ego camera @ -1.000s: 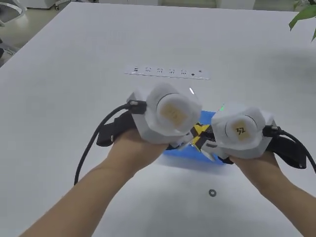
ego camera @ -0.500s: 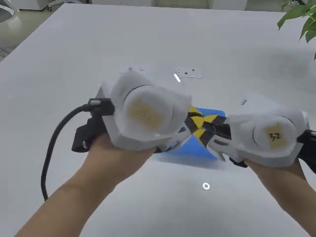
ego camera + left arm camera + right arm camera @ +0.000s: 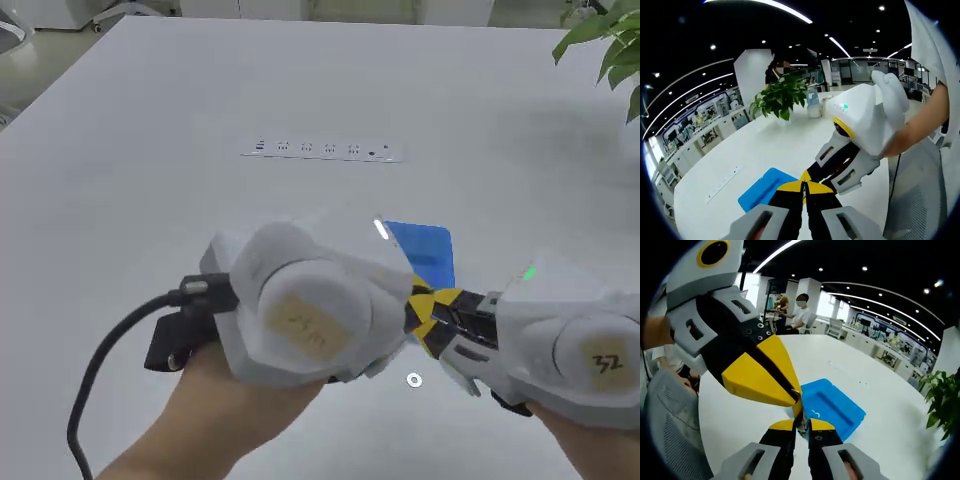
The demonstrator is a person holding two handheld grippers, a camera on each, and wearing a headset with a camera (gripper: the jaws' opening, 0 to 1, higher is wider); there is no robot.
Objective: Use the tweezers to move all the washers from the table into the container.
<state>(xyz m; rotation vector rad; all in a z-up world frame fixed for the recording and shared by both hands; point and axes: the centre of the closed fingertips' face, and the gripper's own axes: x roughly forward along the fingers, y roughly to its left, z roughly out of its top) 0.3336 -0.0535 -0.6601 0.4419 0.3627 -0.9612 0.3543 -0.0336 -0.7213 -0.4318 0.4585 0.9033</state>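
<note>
- Step in hand: readying the tool. The left gripper (image 3: 804,186) and right gripper (image 3: 802,426) met tip to tip above the counter (image 3: 150,150), both sets of fingers clenched.
- A thin metal strip, probably the tweezers (image 3: 381,229), was pinched where the tips met. One bright end showed past the left gripper in the head view.
- One washer (image 3: 414,380) lay flat on the counter, on the near side of the blue container (image 3: 425,250) and outside it, not yet lifted.
- Next move, as judged: release one gripper's hold, lower the tweezers' tips astride the washer's rim, then squeeze lightly, since a thin flat ring slips easily.
</note>
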